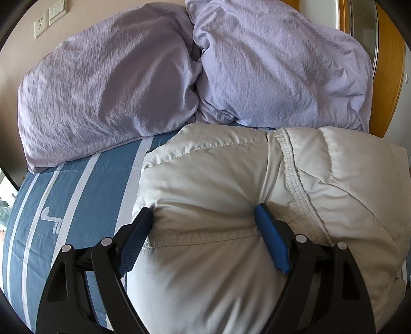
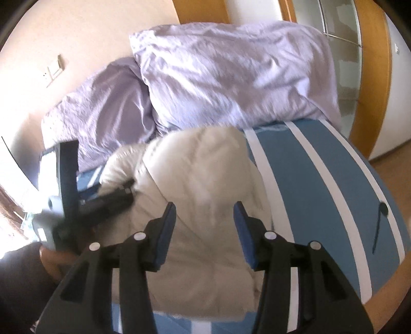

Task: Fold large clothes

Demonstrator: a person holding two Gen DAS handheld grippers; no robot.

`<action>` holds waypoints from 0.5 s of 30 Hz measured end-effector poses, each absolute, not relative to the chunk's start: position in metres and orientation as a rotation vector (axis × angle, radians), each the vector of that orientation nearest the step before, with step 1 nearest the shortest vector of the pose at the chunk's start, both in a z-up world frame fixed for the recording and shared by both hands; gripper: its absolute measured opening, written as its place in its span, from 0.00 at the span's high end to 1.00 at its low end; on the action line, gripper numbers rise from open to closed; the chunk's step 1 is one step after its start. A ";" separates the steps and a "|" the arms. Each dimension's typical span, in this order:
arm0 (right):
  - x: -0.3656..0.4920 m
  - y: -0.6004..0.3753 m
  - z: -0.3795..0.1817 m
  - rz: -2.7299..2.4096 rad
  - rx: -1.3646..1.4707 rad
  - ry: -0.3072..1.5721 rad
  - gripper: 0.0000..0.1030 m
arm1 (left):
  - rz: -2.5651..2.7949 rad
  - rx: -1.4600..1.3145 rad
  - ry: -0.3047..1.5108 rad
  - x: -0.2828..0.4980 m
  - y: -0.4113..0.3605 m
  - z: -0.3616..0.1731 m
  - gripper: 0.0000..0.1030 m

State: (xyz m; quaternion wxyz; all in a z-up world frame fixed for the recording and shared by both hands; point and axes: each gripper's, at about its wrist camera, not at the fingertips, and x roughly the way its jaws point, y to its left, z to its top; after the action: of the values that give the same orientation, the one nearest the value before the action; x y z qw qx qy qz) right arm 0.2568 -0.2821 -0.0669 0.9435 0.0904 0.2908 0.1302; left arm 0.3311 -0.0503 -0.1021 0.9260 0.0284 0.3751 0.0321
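A: Surface first. A bed, covered by a blue sheet with white stripes (image 1: 84, 195); a small white printed mark sits on one blue band in the left wrist view. Head end backs onto a beige wall (image 1: 23, 48).

B: Room details: a wall socket (image 1: 39, 25) and a light switch plate (image 1: 57, 11), side by side on that wall. Orange wooden trim (image 2: 372, 84) and a frosted glass panel (image 2: 331, 23) stand past the bed's far right side.

A: Counts. Pillows?

B: Two lilac pillows, rumpled, touching each other at the head of the bed: left pillow (image 1: 102, 87), right pillow (image 1: 272, 72).

A: Garments?

B: One. A cream padded jacket (image 1: 205, 179), bundled on the sheet just in front of the pillows, its stitched hem running across the top.

A: Grippers, two. The left gripper (image 1: 203, 221) stands wide, blue pads either side of a thick fold of the jacket and pressing into it; the fabric dimples at the right pad.

B: Confirmed from the right wrist view, though blurred there: it reaches into the jacket's left edge, with a person's hand (image 2: 52, 259) behind it.

A: Right gripper (image 2: 205, 218)?

B: Jaws parted, hovering above the jacket, nothing touching its pads.
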 end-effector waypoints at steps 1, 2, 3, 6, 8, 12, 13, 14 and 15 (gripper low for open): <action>0.262 -0.279 -0.063 0.268 0.182 0.588 0.54 | 0.065 0.058 0.769 0.331 -0.050 -0.102 0.20; 0.268 -0.276 -0.060 0.271 0.181 0.584 0.55 | 0.065 0.058 0.769 0.331 -0.050 -0.102 0.20; 0.272 -0.275 -0.057 0.273 0.181 0.580 0.55 | 0.064 0.058 0.769 0.331 -0.050 -0.102 0.20; 0.288 -0.269 -0.050 0.268 0.176 0.569 0.55 | 0.062 0.055 0.766 0.330 -0.049 -0.102 0.20; 0.299 -0.267 -0.048 0.258 0.174 0.566 0.55 | 0.061 0.054 0.766 0.330 -0.049 -0.103 0.20; 0.313 -0.267 -0.046 0.232 0.169 0.556 0.55 | 0.061 0.054 0.766 0.330 -0.049 -0.103 0.20; 0.316 -0.266 -0.045 0.228 0.167 0.554 0.55 | 0.061 0.053 0.765 0.331 -0.049 -0.103 0.20; 0.321 -0.266 -0.045 0.224 0.163 0.552 0.55 | 0.061 0.054 0.765 0.330 -0.049 -0.103 0.20; 0.325 -0.265 -0.044 0.221 0.157 0.551 0.55 | 0.061 0.054 0.765 0.331 -0.049 -0.103 0.20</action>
State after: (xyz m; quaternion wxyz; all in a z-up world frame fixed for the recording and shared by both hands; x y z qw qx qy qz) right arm 0.3245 -0.2651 -0.0443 0.9532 0.0774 0.2713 0.1086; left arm 0.3306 -0.0490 -0.1026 0.9269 0.0262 0.3733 0.0297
